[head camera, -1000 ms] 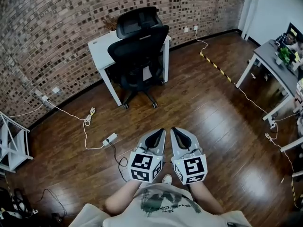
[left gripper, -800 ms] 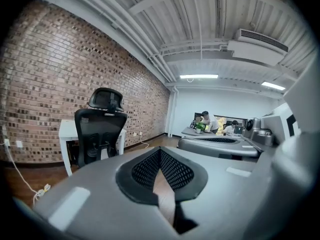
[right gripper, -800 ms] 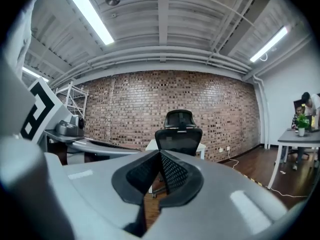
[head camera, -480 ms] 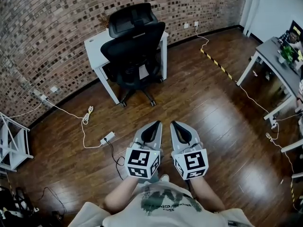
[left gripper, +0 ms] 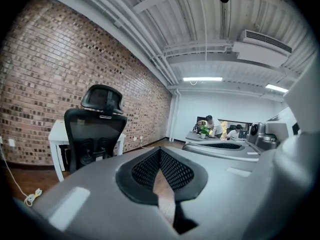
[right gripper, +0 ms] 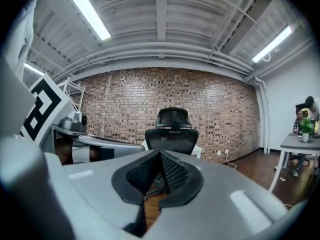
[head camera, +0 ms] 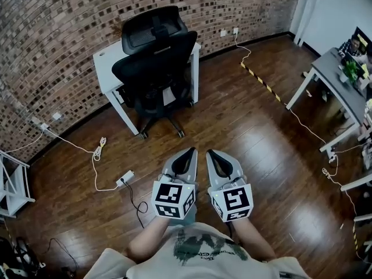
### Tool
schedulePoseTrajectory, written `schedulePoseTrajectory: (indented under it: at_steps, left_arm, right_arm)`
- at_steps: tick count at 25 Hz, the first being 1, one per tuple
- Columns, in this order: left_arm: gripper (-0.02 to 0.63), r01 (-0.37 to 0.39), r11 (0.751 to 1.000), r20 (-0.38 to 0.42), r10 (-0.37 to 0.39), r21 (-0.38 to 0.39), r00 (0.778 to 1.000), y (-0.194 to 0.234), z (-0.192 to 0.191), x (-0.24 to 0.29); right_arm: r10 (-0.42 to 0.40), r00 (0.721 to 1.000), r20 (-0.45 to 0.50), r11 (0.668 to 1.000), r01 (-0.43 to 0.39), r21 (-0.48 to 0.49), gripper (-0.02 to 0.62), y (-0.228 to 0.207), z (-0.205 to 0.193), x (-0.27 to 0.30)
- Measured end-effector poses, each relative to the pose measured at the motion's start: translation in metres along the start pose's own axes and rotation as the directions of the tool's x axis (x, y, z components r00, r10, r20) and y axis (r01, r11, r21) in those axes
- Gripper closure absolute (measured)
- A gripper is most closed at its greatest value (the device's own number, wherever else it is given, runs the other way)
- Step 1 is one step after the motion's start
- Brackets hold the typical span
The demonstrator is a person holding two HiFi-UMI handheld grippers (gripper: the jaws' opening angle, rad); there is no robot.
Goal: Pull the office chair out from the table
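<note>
A black office chair [head camera: 154, 63] with a headrest stands pushed in under a small white table [head camera: 107, 68] against the brick wall. It also shows in the left gripper view as the chair [left gripper: 95, 134] and in the right gripper view as the chair [right gripper: 171, 134]. My left gripper [head camera: 187, 154] and right gripper [head camera: 214, 155] are held side by side over the wooden floor, well short of the chair. Both are shut, with nothing between the jaws.
A power strip [head camera: 124, 178] with white and black cables lies on the floor at the left. A yellow-black taped cable [head camera: 261, 80] runs toward a grey desk [head camera: 334, 83] at the right, where people sit. A white rack [head camera: 11, 182] stands at the far left.
The chair and table have shifted left and grown larger in the head view as I walk toward them. Both grippers have moved forward, still shut.
</note>
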State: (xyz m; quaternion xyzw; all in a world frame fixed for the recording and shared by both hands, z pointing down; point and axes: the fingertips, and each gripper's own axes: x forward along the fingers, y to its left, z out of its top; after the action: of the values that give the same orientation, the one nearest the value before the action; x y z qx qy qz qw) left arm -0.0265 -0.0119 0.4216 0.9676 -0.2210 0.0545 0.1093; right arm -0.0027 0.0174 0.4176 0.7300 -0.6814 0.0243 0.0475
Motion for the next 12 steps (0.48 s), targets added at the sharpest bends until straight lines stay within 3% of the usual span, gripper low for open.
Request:
schedulePoseTrajectory:
  at_steps: [12]
  left_arm:
    - [0.591, 0.012, 1.0, -0.039, -0.013, -0.01, 0.999, 0.078, 0.023, 0.081]
  right_arm:
    - [-0.014, 1.0, -0.021, 0.999, 0.014, 0.033, 0.589, -0.037, 0.007, 0.111]
